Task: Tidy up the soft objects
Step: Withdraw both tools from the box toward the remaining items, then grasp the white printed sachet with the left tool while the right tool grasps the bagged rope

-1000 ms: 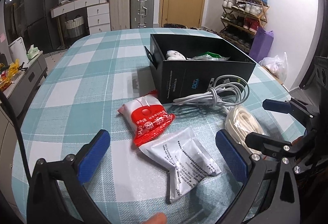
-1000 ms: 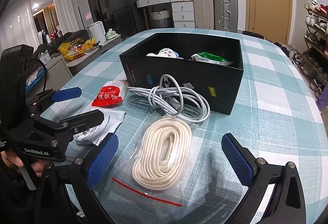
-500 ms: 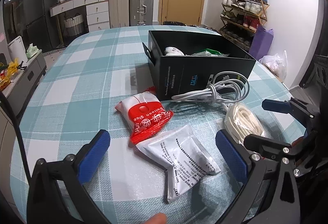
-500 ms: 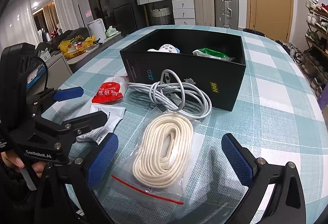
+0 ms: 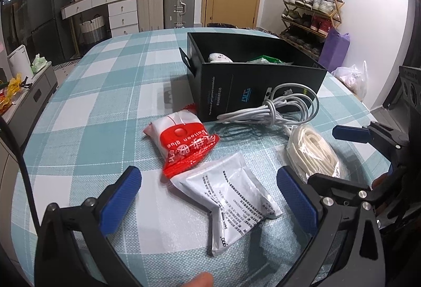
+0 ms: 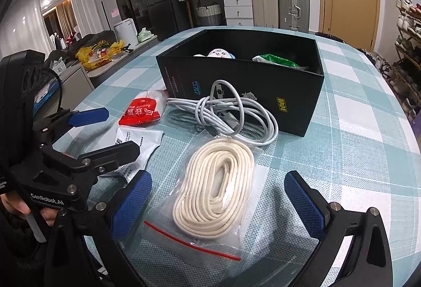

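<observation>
A black box point(image 5: 252, 92) point(image 6: 244, 87) stands on the checked tablecloth and holds a white soft toy point(image 6: 219, 53) and a green packet point(image 6: 276, 61). In front of it lie a red balloon-glue packet point(image 5: 184, 142) point(image 6: 140, 111), a silver printed pouch point(image 5: 231, 197) point(image 6: 136, 145), a coiled white cable point(image 5: 273, 109) point(image 6: 229, 113) and a bagged cream rope point(image 5: 313, 153) point(image 6: 215, 187). My left gripper point(image 5: 208, 200) is open over the silver pouch. My right gripper point(image 6: 218, 203) is open over the bagged rope.
The table point(image 5: 105, 92) runs far to the left and behind the box. Beyond it stand suitcases point(image 5: 165, 5), a white drawer unit point(image 5: 121, 13), a door and a shoe rack point(image 5: 310, 11). A low cabinet point(image 5: 23, 92) sits at the left.
Both grippers have pulled back slightly and dropped a little, so the box and packets sit somewhat farther away. Nothing on the table has moved. Both grippers stay open.
</observation>
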`<state>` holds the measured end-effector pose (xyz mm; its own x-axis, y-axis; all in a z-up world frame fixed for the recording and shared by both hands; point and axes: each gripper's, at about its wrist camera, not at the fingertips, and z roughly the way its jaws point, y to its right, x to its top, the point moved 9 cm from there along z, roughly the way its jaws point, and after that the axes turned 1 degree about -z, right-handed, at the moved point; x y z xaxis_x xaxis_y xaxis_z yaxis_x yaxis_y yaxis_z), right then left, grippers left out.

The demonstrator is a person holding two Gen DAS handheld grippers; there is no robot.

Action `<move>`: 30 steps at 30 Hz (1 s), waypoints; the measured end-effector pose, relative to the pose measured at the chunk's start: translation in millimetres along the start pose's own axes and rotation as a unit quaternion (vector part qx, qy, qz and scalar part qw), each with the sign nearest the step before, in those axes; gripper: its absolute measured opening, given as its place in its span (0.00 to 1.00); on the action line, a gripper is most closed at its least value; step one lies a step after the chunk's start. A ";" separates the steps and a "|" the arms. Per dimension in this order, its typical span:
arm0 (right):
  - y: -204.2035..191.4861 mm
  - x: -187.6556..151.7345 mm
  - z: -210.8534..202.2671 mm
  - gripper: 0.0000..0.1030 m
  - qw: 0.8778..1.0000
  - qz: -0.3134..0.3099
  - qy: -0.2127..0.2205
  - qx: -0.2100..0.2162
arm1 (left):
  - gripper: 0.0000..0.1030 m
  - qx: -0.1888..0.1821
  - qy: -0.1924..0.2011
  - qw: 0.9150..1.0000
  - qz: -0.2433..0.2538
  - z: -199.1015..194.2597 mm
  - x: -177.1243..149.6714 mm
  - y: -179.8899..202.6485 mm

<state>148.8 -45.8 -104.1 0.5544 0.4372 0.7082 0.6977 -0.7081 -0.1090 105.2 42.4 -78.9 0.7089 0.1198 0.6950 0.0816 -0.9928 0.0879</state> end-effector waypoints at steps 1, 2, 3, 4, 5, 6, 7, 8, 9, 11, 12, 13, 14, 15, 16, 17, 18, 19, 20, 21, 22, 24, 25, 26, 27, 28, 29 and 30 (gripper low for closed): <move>-0.1 -0.3 0.2 0.99 1.000 -0.002 -0.002 -0.002 | 1.00 -0.001 0.000 1.000 0.000 -0.3 -0.4 0.4; -0.2 -0.9 0.5 0.99 1.000 -0.003 -0.004 -0.002 | 1.00 -0.002 0.000 1.000 0.000 -0.5 -0.8 0.9; -0.2 -1.8 0.6 0.99 1.000 -0.003 -0.006 -0.001 | 1.00 -0.003 -0.002 1.000 0.000 -0.3 -1.2 1.6; -0.3 -3.2 0.7 0.99 1.000 -0.003 -0.008 -0.001 | 1.00 -0.003 -0.002 1.000 0.001 -0.1 -1.5 2.0; 0.1 -4.7 0.8 0.99 1.000 -0.004 -0.011 -0.002 | 1.00 -0.005 -0.002 1.000 0.002 0.2 -2.0 3.1; 0.6 -5.7 0.9 0.99 1.000 -0.005 -0.011 -0.003 | 1.00 -0.006 -0.004 1.000 0.003 1.0 -2.7 4.0; 1.0 -7.1 1.4 0.99 1.000 -0.004 -0.013 -0.005 | 1.00 -0.006 -0.006 1.000 0.004 2.0 -3.1 4.6; 2.0 -8.7 1.8 0.99 1.000 -0.004 -0.017 -0.006 | 1.00 -0.005 -0.008 1.000 0.006 2.7 -4.0 5.4; 3.2 -9.7 1.5 0.99 1.000 -0.004 -0.018 -0.010 | 1.00 -0.006 -0.009 1.000 0.007 3.3 -4.6 6.1; 5.5 -11.3 0.9 0.99 1.000 -0.007 -0.020 -0.018 | 1.00 -0.008 -0.014 1.000 0.009 4.7 -5.9 7.9; 6.2 -12.1 0.6 0.99 1.000 -0.006 -0.021 -0.021 | 1.00 -0.008 -0.016 1.000 0.011 5.5 -6.7 8.6; 7.5 -13.2 0.0 0.99 1.000 -0.005 -0.020 -0.022 | 1.00 -0.006 -0.018 1.000 0.013 6.0 -7.6 8.9; 9.3 -13.9 -0.3 0.99 0.999 -0.005 -0.022 -0.024 | 1.00 -0.002 -0.023 1.000 0.016 7.1 -9.2 8.7; 11.0 -14.6 -0.4 0.99 0.999 -0.004 -0.023 -0.027 | 1.00 0.000 -0.026 0.999 0.018 7.7 -10.4 8.3; 12.6 -14.9 -1.1 0.99 0.999 -0.003 -0.022 -0.030 | 1.00 0.001 -0.029 0.999 0.020 8.1 -11.7 7.9; 13.9 -15.2 -1.7 0.99 0.999 -0.002 -0.022 -0.030 | 1.00 0.003 -0.033 0.999 0.022 8.1 -13.8 6.8; 15.0 -15.5 -2.2 0.99 0.999 -0.002 -0.022 -0.032 | 1.00 0.005 -0.036 0.999 0.023 7.9 -15.0 5.6; 16.4 -15.6 -3.3 0.99 0.999 -0.002 -0.021 -0.034 | 1.00 0.005 -0.037 0.999 0.023 7.5 -16.4 4.2; 17.8 -15.6 -4.0 0.99 0.999 -0.001 -0.021 -0.035 | 1.00 0.003 -0.039 0.999 0.023 6.4 -18.0 2.3; 18.6 -15.9 -4.1 0.99 0.999 0.000 -0.021 -0.036 | 1.00 0.002 -0.041 0.999 0.022 5.8 -18.8 0.7; 19.0 -15.9 -4.4 0.99 0.999 0.000 -0.021 -0.036 | 1.00 0.002 -0.042 0.999 0.018 4.8 -19.5 -1.3; 17.7 -14.9 -4.8 0.99 0.999 -0.001 -0.019 -0.036 | 1.00 0.001 -0.044 0.999 0.014 4.3 -20.2 -3.4; 15.7 -14.2 -4.7 0.99 0.999 -0.002 -0.018 -0.032 | 1.00 -0.003 -0.044 0.999 0.011 4.1 -19.8 -3.2; 13.8 -13.8 -4.4 0.99 0.999 -0.003 -0.017 -0.028 | 1.00 -0.008 -0.041 0.999 0.006 4.0 -18.8 -2.0; 11.4 -13.1 -3.6 0.99 1.000 -0.004 -0.017 -0.024 | 1.00 -0.010 -0.040 0.999 0.005 4.2 -18.1 -1.1; 9.4 -12.8 -3.0 0.99 1.000 -0.005 -0.017 -0.022 | 1.00 -0.010 -0.039 0.999 0.006 5.0 -17.7 0.2; 7.8 -12.1 -1.9 0.99 1.000 -0.007 -0.017 -0.021 | 1.00 -0.006 -0.041 0.999 0.008 6.6 -18.1 0.9; 7.0 -11.7 -0.4 0.99 1.000 -0.008 -0.018 -0.022 | 1.00 -0.002 -0.045 0.999 0.009 8.5 -18.7 2.0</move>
<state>147.0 -56.1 -112.9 0.5607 0.4676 0.6833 0.6860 -0.7245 -0.0671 98.1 38.2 -97.8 0.7705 0.1001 0.6295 0.0653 -0.9948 0.0783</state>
